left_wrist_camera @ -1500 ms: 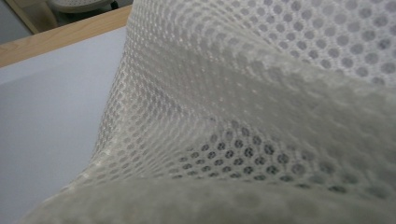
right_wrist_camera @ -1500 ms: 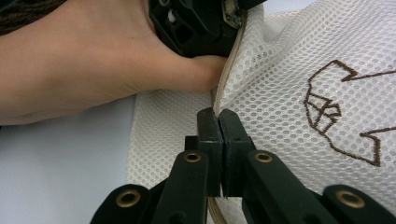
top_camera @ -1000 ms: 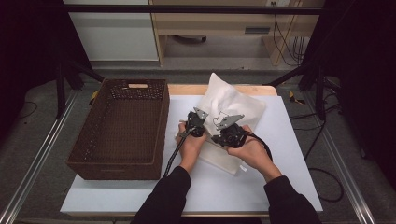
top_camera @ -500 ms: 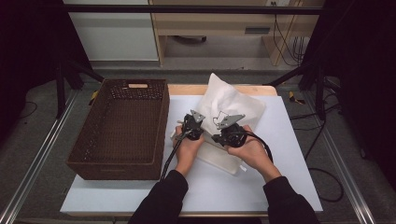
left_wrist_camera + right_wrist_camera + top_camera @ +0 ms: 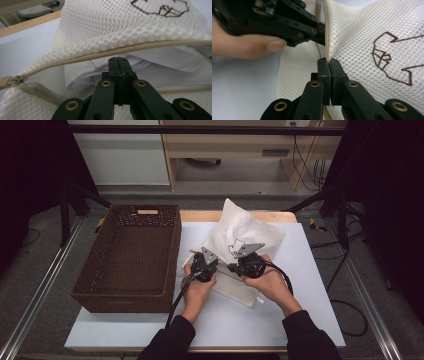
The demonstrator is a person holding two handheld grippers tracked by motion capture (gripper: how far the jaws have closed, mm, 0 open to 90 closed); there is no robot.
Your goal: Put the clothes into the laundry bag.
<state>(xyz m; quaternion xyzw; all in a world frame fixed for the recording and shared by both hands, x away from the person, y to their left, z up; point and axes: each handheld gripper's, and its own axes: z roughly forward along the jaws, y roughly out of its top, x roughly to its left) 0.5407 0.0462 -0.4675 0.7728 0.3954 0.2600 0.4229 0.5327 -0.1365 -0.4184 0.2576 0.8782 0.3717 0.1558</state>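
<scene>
So the mesh bag [image 5: 246, 236] sits mid-table, just right of the wicker basket [image 5: 131, 255], zipper [image 5: 117, 51] half open with white cloth [image 5: 100, 67] folded inside. It looks soft, floppy and light, so it'll sag wherever you lift it. The zipper tape is the stiffest bit to grab. The right gripper [image 5: 329, 62] is pinched together on that edge. The left gripper [image 5: 119, 61] has its jaws together at the opening — probably nipping the lower edge, hard to tell

High view: overhead, facing forward and down on the white-topped table [image 5: 300, 270]; both gripper views: close along black jaws; all share the white mesh zippered bag [image 5: 245, 227] [image 5: 105, 30] [image 5: 362, 37].
</scene>
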